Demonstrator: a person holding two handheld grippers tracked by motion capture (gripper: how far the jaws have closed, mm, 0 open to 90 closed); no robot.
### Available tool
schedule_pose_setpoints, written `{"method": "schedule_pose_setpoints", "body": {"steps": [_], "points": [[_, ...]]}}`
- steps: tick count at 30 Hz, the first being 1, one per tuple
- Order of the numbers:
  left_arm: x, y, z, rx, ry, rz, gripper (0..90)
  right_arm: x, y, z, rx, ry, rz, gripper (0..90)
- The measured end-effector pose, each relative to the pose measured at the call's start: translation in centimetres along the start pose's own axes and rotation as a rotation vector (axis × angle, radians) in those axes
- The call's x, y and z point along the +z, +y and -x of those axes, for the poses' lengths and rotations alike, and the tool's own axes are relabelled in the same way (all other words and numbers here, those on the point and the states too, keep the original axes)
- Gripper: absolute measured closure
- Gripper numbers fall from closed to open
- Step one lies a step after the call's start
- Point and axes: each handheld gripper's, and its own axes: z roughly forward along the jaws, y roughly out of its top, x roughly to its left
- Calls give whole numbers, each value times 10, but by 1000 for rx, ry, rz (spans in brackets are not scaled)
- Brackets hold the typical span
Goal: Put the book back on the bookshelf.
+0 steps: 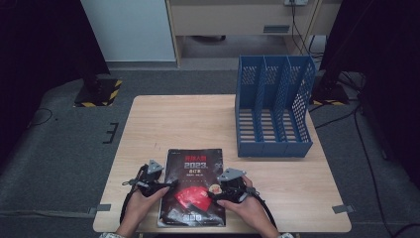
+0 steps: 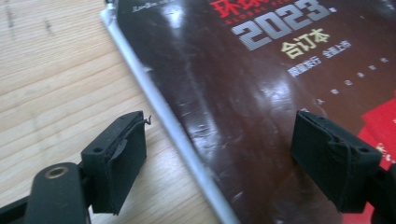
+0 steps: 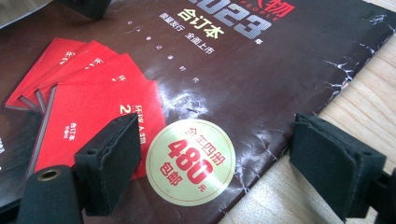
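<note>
A dark glossy magazine [image 1: 192, 186] with red booklets printed on its cover lies flat near the table's front edge. My left gripper [image 1: 171, 184] rests at its left side. In the left gripper view the left gripper [image 2: 219, 154] stands open, one jaw over bare wood and the other over the cover [image 2: 243, 93], with the white spine between them. My right gripper [image 1: 213, 193] sits at the magazine's right side. It [image 3: 215, 158] is open too, straddling the cover's worn edge near a round pale sticker [image 3: 190, 161]. Neither pair of pads presses on anything.
A blue three-slot file rack [image 1: 274, 106] stands on the wooden table [image 1: 173, 119] at the back right, open side toward me. Grey floor surrounds the table, and cables run along the right side.
</note>
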Motion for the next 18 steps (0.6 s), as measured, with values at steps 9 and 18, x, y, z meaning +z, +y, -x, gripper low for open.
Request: {"method": "schedule_pose_setpoints", "body": {"steps": [9, 18], "points": [[0, 2, 3, -73, -18, 25, 272, 0, 0, -2, 5, -8, -1, 165], [-4, 1, -2, -132, -49, 59, 346, 0, 0, -2, 6, -9, -2, 165]]}}
